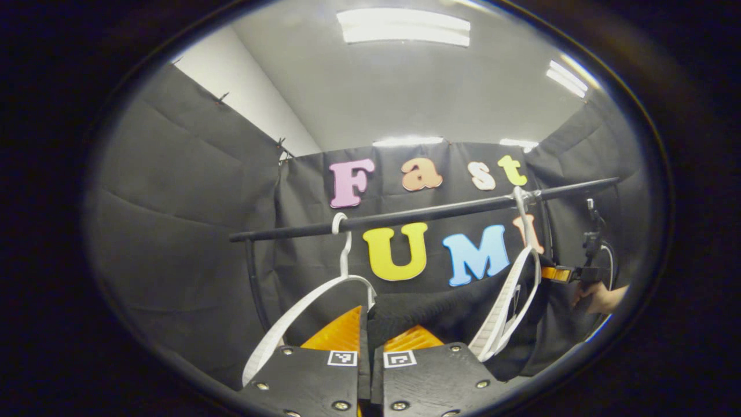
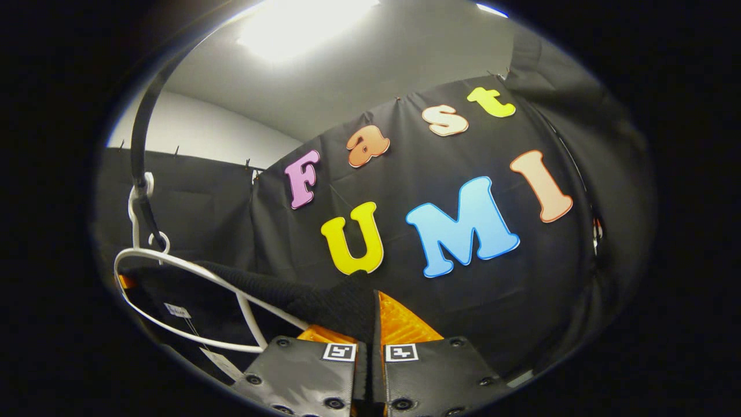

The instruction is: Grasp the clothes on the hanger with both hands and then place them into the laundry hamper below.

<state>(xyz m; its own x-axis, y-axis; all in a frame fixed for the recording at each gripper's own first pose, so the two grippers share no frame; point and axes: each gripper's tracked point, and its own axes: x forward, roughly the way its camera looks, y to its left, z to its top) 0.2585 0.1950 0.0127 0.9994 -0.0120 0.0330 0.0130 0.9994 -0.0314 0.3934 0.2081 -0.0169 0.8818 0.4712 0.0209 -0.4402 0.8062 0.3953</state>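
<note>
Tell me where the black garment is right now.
In the left gripper view, the black garment hangs below the rail, stretched between two white hangers, pinched in that gripper's fingers.

Garment hangs between two hangers under the rail.

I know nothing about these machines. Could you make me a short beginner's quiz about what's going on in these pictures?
1. True or false: the black garment already lies in a hamper.
2. How many white hangers hang on the rail? A) one B) two C) four
3. Fill in: the left tool and the right tool are both shut on the ____.

Key: 1 false, it is stretched up by the hangers; 2 B; 3 black garment.
</note>
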